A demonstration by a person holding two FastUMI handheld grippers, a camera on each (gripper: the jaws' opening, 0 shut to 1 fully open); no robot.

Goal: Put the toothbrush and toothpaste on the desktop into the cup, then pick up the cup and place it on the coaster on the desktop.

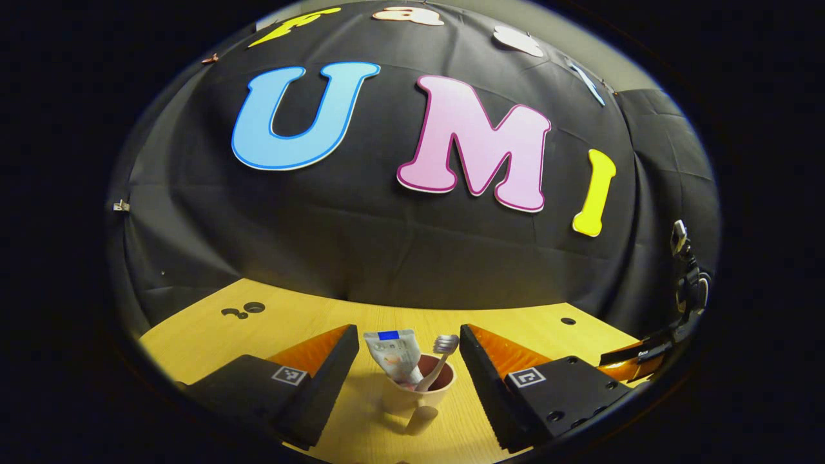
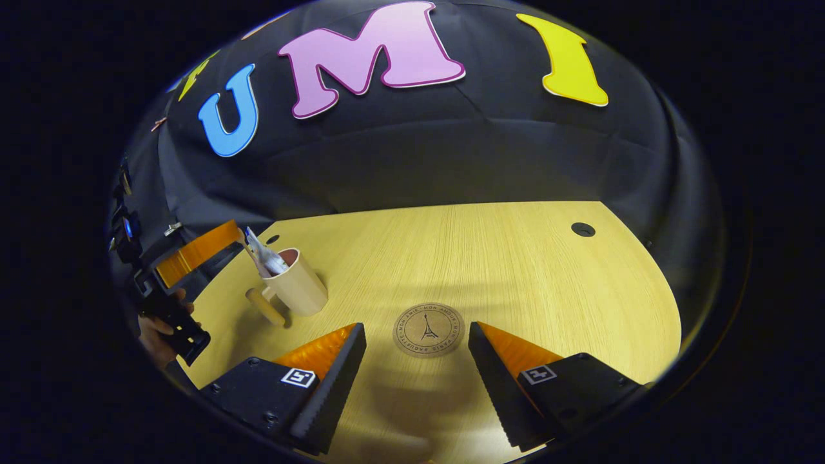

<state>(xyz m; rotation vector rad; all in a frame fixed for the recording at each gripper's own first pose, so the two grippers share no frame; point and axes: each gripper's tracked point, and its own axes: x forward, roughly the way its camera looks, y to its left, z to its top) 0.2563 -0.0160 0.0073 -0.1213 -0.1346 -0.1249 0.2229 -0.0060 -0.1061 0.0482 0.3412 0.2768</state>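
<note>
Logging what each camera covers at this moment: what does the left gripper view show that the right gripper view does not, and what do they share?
The left gripper view alone shows the toothbrush head up beside the toothpaste, seen between the open left gripper.

The right gripper view alone shows the round coaster lying bare ahead of the open right gripper, and a hand at the left edge.

Both show the cup holding the toothpaste, standing on the wooden desk.

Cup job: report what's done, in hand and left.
Done: toothbrush and toothpaste stand in the cup. In hand: the open left claw straddles the cup, not gripping. Left: lift it onto the coaster, which lies bare before the open right claw.
</note>
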